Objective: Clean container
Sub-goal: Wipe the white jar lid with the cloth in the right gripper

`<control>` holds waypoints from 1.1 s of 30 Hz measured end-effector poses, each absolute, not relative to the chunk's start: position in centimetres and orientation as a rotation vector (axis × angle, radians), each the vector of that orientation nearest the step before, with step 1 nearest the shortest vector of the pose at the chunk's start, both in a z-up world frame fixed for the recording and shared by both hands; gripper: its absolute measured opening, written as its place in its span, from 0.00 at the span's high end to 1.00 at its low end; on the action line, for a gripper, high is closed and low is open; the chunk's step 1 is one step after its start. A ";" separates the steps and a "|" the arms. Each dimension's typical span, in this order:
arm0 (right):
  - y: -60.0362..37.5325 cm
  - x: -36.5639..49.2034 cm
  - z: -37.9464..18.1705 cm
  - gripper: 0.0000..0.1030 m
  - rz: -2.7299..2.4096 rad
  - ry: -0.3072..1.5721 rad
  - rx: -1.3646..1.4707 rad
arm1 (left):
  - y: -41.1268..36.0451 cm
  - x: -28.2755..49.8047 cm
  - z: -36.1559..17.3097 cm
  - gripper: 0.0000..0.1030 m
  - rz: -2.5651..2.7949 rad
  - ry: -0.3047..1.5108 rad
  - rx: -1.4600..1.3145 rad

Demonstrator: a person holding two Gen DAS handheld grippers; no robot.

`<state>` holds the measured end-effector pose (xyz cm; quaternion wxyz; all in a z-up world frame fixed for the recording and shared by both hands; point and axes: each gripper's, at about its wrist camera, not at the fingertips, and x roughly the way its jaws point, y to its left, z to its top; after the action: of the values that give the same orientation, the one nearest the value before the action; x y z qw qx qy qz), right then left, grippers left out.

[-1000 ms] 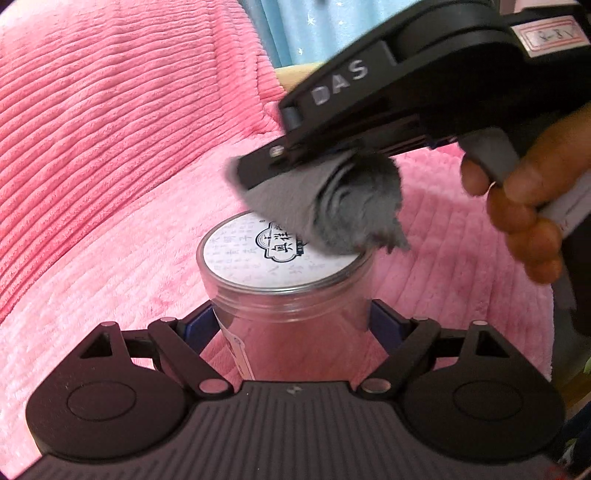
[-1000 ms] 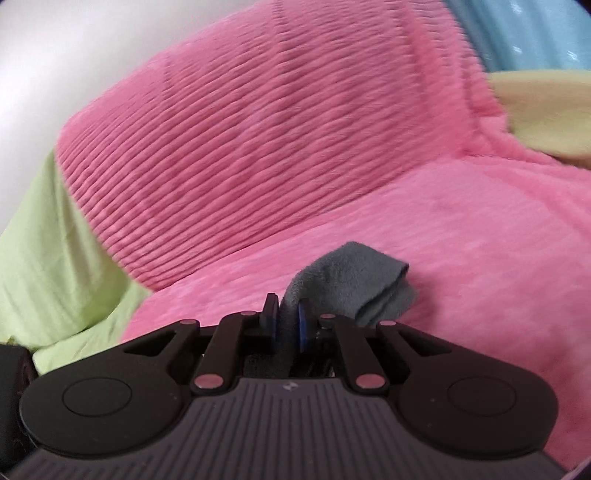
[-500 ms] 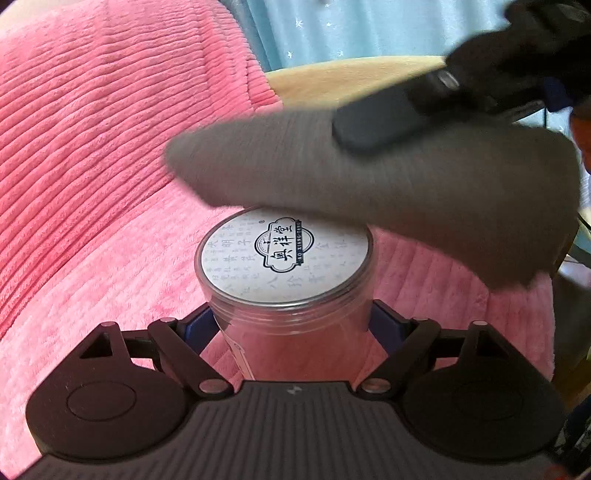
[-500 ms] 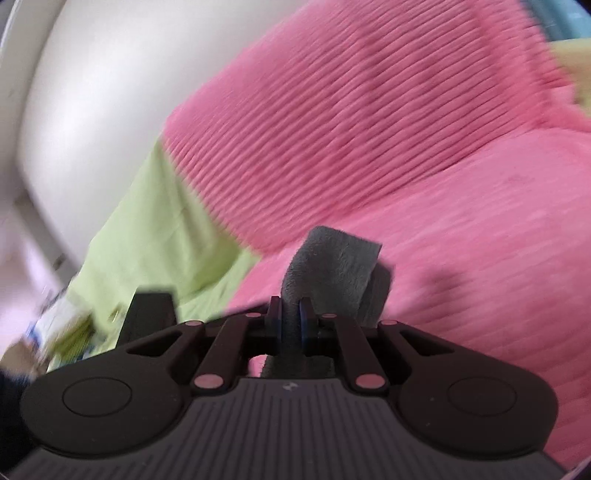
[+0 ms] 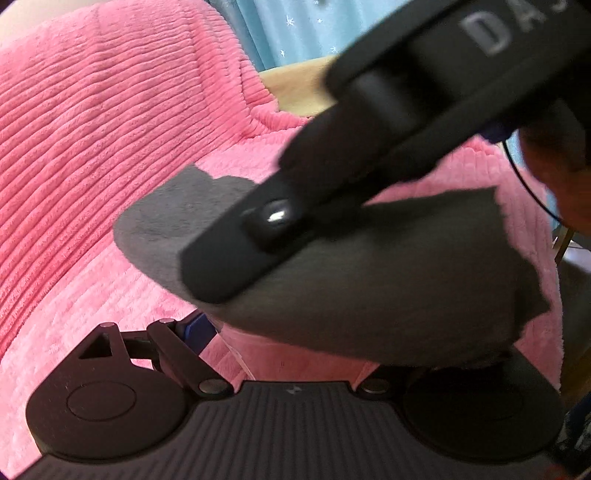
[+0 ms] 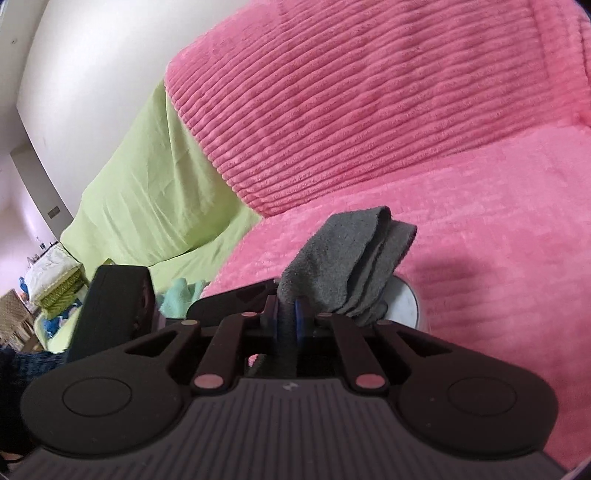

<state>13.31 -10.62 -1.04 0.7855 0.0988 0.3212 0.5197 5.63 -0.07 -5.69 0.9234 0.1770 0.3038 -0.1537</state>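
Note:
A clear plastic container (image 5: pixel 295 358) stands between the pads of my left gripper (image 5: pixel 288 332), which is shut on its wall; only the left blue pad (image 5: pixel 195 326) shows. A folded grey cloth (image 5: pixel 369 288) lies over the container's top and hides the lid in the left wrist view. One black finger (image 5: pixel 236 251) of my right gripper rests on top of the cloth. In the right wrist view my right gripper (image 6: pixel 286 317) is shut on the grey cloth (image 6: pixel 351 258), and a sliver of the white lid (image 6: pixel 404 302) shows under it.
A pink ribbed sofa cover (image 6: pixel 369 110) fills the background, with a green sheet (image 6: pixel 147 184) to its left. A blue curtain (image 5: pixel 295 33) hangs behind. A teal cloth (image 6: pixel 177 295) lies beside the black body of the left gripper (image 6: pixel 110 306). A hand (image 5: pixel 554 177) holds the right gripper.
The right gripper has swung the grey cloth down and closer, so it now covers the lid that showed half a second ago. The left gripper kept its hold on the container.

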 end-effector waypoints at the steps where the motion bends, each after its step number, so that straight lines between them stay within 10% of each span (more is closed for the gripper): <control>1: -10.4 13.4 -1.1 0.96 1.116 0.685 0.214 | -0.1 5.6 -5.7 0.16 -0.315 0.625 0.360; 33: -11.2 11.4 -0.5 0.93 0.681 0.459 -0.107 | 0.2 5.5 -5.4 0.16 -0.288 0.624 0.359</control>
<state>11.40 -11.21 -0.50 0.9154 -0.0519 0.2231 0.3310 5.45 0.21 -5.37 0.9258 0.1749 0.3043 -0.1404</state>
